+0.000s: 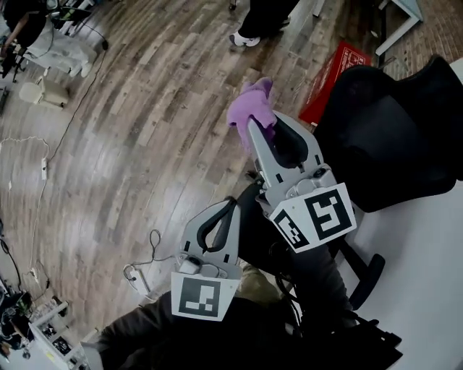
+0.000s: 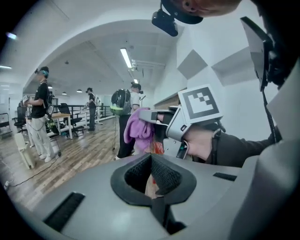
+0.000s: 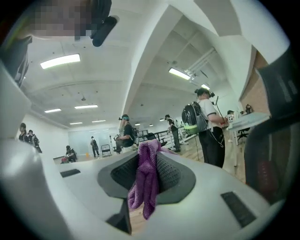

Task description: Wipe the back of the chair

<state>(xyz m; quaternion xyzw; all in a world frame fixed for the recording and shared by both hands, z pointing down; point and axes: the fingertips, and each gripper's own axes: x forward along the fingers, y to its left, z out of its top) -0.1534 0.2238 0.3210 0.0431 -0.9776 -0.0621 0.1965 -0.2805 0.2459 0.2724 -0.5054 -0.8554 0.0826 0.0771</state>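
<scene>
Fingers [image 3: 171,174] of R gripper [image 1: 262,124] are clamped on a purple cloth [image 1: 252,107]; it bunches past the tips & hangs loose below them. L gripper [image 1: 228,206] is lower & closer to the body, fingers closed together w/ nothing between. Black chair [image 1: 394,137] stands right of the cloth, by the white bench [image 1: 427,267]. Cloth is near the chair back, not touching. Person [image 1: 257,22] stands further off on the wood floor [image 1: 145,108].

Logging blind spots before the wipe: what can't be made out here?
- Chair: head view, cut off by the right edge; most of its base hidden behind the right gripper and sleeve.
- Cloth: head view, lower end hidden inside that gripper.
- Dark shape: right gripper view, cut by the right edge, too blurred to identify.
</scene>
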